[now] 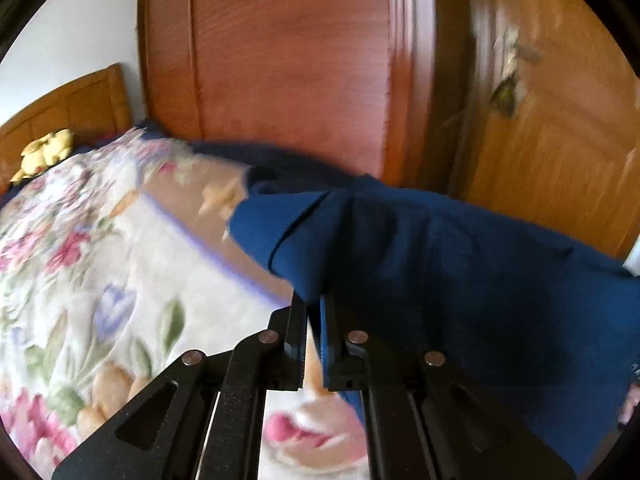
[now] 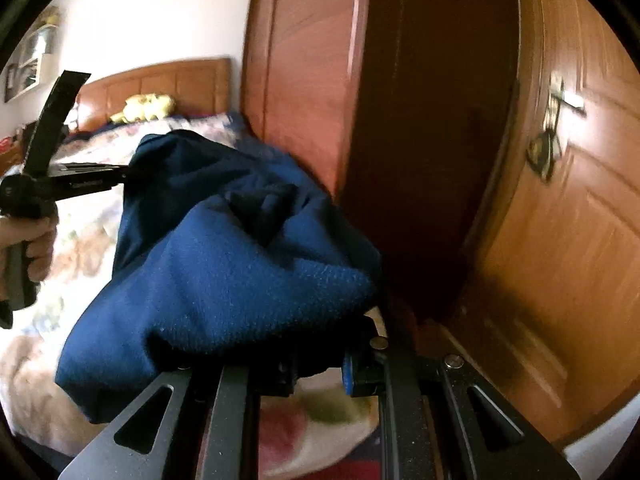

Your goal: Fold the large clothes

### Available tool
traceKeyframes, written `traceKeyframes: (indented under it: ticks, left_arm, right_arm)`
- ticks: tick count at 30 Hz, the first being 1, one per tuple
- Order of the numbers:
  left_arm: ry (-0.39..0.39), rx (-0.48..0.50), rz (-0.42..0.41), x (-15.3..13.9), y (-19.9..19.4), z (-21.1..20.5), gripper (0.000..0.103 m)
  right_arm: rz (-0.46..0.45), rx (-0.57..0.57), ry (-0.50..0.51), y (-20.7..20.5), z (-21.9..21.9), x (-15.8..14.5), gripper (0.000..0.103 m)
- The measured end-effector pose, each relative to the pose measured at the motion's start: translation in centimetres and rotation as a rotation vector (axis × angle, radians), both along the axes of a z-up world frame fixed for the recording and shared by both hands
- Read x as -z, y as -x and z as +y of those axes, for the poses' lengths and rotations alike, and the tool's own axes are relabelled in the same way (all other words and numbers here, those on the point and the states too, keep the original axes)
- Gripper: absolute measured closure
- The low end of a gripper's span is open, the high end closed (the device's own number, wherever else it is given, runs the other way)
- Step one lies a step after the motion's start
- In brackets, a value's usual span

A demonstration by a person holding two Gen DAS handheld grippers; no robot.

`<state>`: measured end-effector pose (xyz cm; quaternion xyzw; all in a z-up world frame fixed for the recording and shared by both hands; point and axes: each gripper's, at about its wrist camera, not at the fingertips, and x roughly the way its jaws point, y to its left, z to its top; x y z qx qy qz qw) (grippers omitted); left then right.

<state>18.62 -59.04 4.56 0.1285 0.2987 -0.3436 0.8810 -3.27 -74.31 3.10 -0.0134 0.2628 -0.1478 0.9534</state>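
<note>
we hold the blue garment [image 1: 420,248] pinched in the left gripper [image 1: 314,308] and right gripper [image 2: 320,364]; at twelve o'clock its slack could bunch the fold.

Blue garment [image 2: 224,264] bunched over right gripper [image 2: 320,372], left gripper [image 2: 128,172] gripping far edge above bed [image 2: 36,360].

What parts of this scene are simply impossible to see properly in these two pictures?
- Right wrist view: the right gripper's fingers, buried under the blue garment.
- Left wrist view: the garment's right end, cut off by the picture edge.
- Both views: the door handle, smeared by motion blur.
</note>
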Motion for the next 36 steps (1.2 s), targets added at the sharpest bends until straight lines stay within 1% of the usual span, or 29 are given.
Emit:
traceKeyframes:
  ticks: [2,4,5,6,7,9,11,12,13,15,17,19,21,23,24,26,28,30,31,32,34,35,36]
  left_arm:
    - [-0.015,-0.015,-0.039,0.4,0.3,0.9,0.097]
    - [-0.018,-0.005,-0.068,0.2,0.8,2.1,0.097]
    - [-0.017,-0.005,-0.079,0.0,1.1,2.6,0.097]
    - [-0.012,-0.001,-0.09,-0.3,1.5,3.5,0.097]
    - [-0.009,0.002,-0.094,-0.5,1.9,3.9,0.097]
    - [0.0,0.018,-0.098,-0.9,2.6,5.6,0.097]
    - [0.002,0.026,-0.114,-1.4,3.6,7.0,0.096]
    - [0.008,0.031,-0.118,-1.4,3.6,7.8,0.095]
    - [0.018,0.038,-0.121,-1.5,4.0,8.6,0.092]
    - [0.026,0.035,-0.139,-1.7,4.7,9.7,0.091]
    - [0.036,0.033,-0.148,-1.9,5.4,11.2,0.091]
    - [0.051,0.031,-0.141,-2.2,5.9,12.7,0.091]
    - [0.066,0.034,-0.125,-2.4,6.3,13.9,0.087]
    - [0.081,0.038,-0.115,-2.5,6.7,15.1,0.078]
    - [0.089,0.038,-0.115,-2.6,6.9,15.8,0.074]
    - [0.107,0.033,-0.121,-2.8,7.4,17.1,0.061]
    - [0.123,0.026,-0.135,-2.9,8.1,18.4,0.058]
    - [0.124,0.018,-0.151,-3.0,8.6,19.6,0.044]
    - [0.13,0.014,-0.155,-3.1,9.0,20.4,0.031]
    - [0.139,0.01,-0.155,-3.1,9.2,21.3,0.023]
    - [0.144,0.002,-0.148,-3.2,9.7,22.7,0.023]
    - [0.14,-0.006,-0.147,-3.3,9.9,23.4,0.019]
    - [0.138,-0.015,-0.15,-3.4,10.2,24.2,0.017]
  right_arm:
    - [0.023,0.031,-0.015,-0.2,-0.2,1.4,0.085]
    - [0.019,0.043,-0.055,0.2,-0.6,1.8,0.081]
    - [0.021,0.053,-0.057,-0.2,-0.9,2.0,0.08]
    - [0.026,0.07,-0.052,0.0,-1.0,1.9,0.074]
    - [0.03,0.081,-0.052,-1.2,-1.1,1.8,0.069]
    - [0.03,0.125,-0.044,-1.4,-0.5,1.4,0.064]
    - [0.014,0.139,-0.033,0.3,1.2,1.1,0.06]
    - [0.002,0.154,-0.019,1.1,1.5,0.5,0.057]
    - [-0.006,0.164,-0.002,1.4,2.2,0.6,0.056]
    - [-0.033,0.208,0.052,2.8,3.3,-0.8,0.052]
    - [-0.072,0.246,0.107,4.5,4.8,-1.7,0.051]
    - [-0.109,0.235,0.123,5.4,6.2,-3.2,0.049]
    - [-0.138,0.228,0.143,5.7,7.5,-4.6,0.048]
    - [-0.156,0.197,0.148,5.5,9.0,-5.6,0.048]
    - [-0.153,0.177,0.142,5.3,9.5,-5.4,0.048]
    - [-0.145,0.126,0.117,4.5,10.6,-5.1,0.048]
    - [-0.125,0.106,0.101,3.2,11.5,-4.2,0.048]
    - [-0.1,0.093,0.082,2.4,11.1,-2.8,0.048]
    - [-0.078,0.089,0.073,1.7,11.2,-1.9,0.048]
    - [-0.062,0.096,0.068,0.8,10.7,-1.5,0.048]
    - [-0.014,0.117,0.057,-0.5,9.4,-0.1,0.047]
    - [0.004,0.121,0.046,-1.2,8.9,0.5,0.047]
    - [0.015,0.129,0.03,-1.3,8.3,1.0,0.046]
